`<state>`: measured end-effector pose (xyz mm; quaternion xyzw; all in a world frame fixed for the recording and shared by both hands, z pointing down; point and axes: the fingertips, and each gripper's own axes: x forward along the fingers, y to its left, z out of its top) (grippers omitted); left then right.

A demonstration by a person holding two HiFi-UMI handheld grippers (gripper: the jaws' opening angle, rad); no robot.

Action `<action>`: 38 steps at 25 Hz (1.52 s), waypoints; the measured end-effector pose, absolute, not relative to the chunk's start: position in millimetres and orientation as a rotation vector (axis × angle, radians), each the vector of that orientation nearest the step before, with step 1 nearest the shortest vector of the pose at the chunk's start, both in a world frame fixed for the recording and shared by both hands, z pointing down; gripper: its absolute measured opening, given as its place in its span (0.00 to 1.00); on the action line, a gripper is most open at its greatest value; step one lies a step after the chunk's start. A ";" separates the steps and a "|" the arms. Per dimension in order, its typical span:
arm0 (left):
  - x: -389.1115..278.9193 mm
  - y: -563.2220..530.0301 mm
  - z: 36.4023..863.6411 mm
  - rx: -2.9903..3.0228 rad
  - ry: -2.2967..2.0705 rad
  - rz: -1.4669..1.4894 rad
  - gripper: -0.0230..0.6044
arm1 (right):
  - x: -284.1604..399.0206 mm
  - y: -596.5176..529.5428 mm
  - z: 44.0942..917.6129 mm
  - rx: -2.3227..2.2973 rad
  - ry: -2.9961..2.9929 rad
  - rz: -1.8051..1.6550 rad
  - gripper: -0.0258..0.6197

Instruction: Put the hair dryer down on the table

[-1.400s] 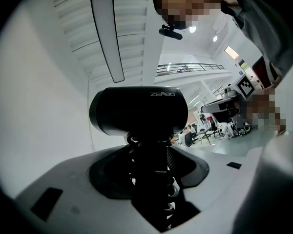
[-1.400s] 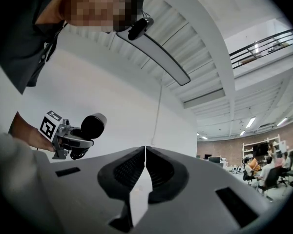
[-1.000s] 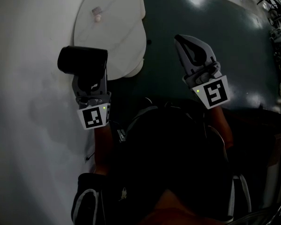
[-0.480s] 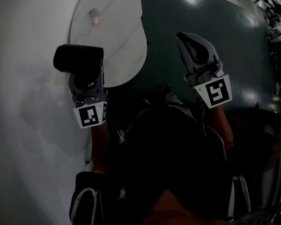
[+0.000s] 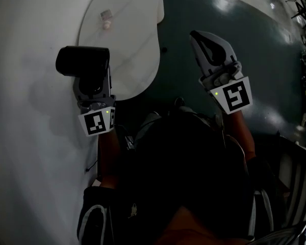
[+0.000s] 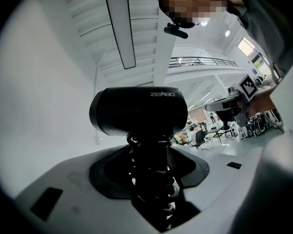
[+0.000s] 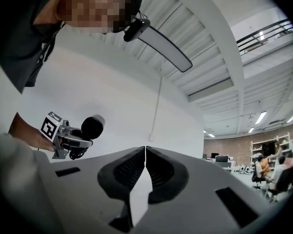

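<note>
The left gripper (image 6: 151, 182) is clenched on the handle of the hair dryer (image 6: 139, 112), with a coiled black cord (image 6: 149, 172) wound round that handle between the jaws. The dryer's barrel is a matte black cylinder lying crosswise past the jaw tips, held in the air clear of the table (image 5: 130, 45). The table is a smooth white round top ahead and to the right of this gripper, and two small pale objects (image 5: 106, 16) lie near its far edge. A plain white wall (image 7: 112, 96) stands to the left. The right gripper (image 7: 145, 152) is closed on nothing, its ribbed grey pads touching. It sits well apart to the right, over a glossy dark floor (image 5: 255, 50), with free room around it.
</note>
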<state>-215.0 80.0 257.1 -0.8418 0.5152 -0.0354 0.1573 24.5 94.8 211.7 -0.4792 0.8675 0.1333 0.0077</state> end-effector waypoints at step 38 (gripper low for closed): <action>-254.2 -15.2 298.6 -2.429 1.580 -0.102 0.38 | -21.8 -32.3 245.8 -1.441 2.837 0.395 0.05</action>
